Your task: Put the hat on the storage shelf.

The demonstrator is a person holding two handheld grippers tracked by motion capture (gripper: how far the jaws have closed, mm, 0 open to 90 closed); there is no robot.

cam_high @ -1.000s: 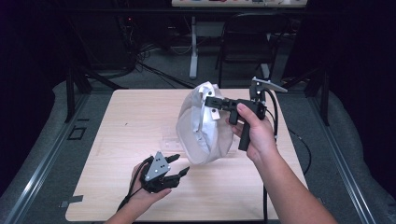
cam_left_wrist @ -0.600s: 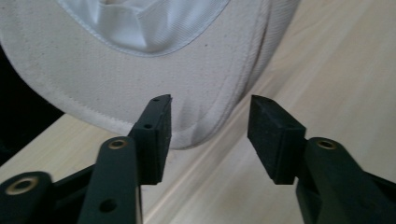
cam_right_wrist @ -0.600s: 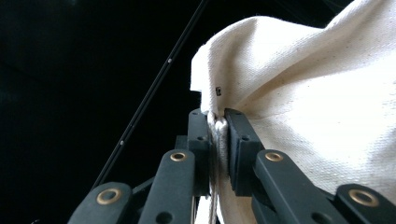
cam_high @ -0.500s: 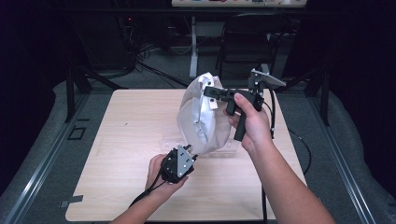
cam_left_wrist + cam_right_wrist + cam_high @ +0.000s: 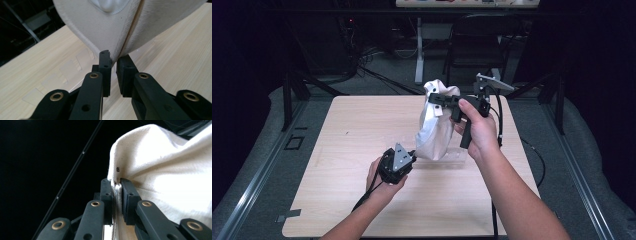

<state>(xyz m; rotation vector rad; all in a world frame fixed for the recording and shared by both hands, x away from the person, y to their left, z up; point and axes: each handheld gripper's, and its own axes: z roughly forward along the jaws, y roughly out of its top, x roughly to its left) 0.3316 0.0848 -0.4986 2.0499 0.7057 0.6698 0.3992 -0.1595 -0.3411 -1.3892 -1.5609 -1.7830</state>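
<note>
A white cloth (image 5: 434, 132) hangs above the wooden table (image 5: 352, 150), its lower end near the tabletop. My right gripper (image 5: 432, 98) is shut on the cloth's top edge; in the right gripper view the hem (image 5: 170, 182) is squeezed between the two pads of that gripper (image 5: 117, 185). My left gripper (image 5: 412, 156) sits low at the cloth's bottom left corner. Its jaws have just been closing, and in the left gripper view the cloth's lowest corner (image 5: 105, 30) runs down between the nearly touching pads of the left gripper (image 5: 113, 61), which pinch its tip.
Pale tape patches (image 5: 70, 67) lie on the tabletop under the cloth. Behind the table stand a dark chair (image 5: 477, 35) and a white post (image 5: 418, 50), with cables on the grey floor. Each gripper trails a black cable toward the table's front edge.
My left hand has slid right, up to the cloth's bottom corner, and its jaws have closed there. The hanging cloth has turned and looks narrower. The right hand has stayed in place.
</note>
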